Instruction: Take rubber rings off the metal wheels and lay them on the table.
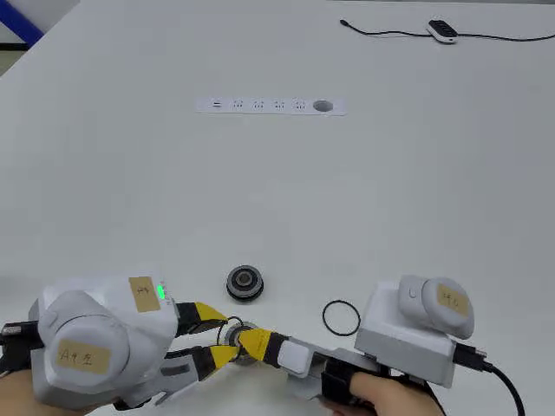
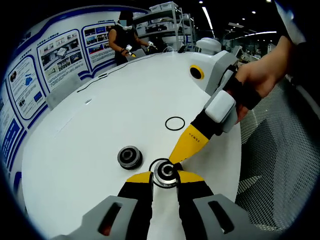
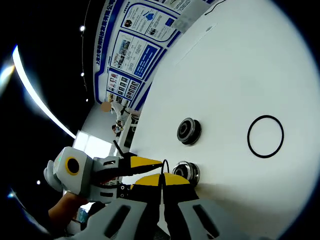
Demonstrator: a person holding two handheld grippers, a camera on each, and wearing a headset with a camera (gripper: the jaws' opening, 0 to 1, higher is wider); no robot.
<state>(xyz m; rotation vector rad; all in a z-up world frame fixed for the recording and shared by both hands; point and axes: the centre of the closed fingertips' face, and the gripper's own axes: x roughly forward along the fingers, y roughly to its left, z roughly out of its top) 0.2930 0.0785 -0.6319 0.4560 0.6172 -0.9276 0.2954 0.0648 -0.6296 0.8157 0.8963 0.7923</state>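
Head view gives you the white table (image 1: 364,199), with both tools low at its near edge. Your left gripper (image 1: 218,334) comes in from the left with its jaws narrowed onto the near metal wheel (image 2: 165,171). One yellow tip sits on each side of the wheel, which lies pinned flat on the table with its axle upright. Your right gripper (image 3: 161,179) reaches across from the right. Its jaws are all but together on a thin black strand of that wheel's rubber ring (image 3: 165,164), which rises from the rim up between the tips.

The relation that matters is this: seen along your right gripper, the wheel lies just ahead of the tips and a little to their right, touching distance, with the left gripper's tip directly opposite. So the pinched side of the ring faces your right hand, and that hand is the one placed to pull. I judge the pull should go up and back along the right gripper's own long axis, away from the left one, while the left only holds.

Just beyond sits the second wheel (image 1: 244,282), apart from both tools. Its rim looks dark, so it probably keeps its ring, though I cannot be sure. A loose ring (image 1: 341,317) lies flat on the table just beside your right gripper's body.
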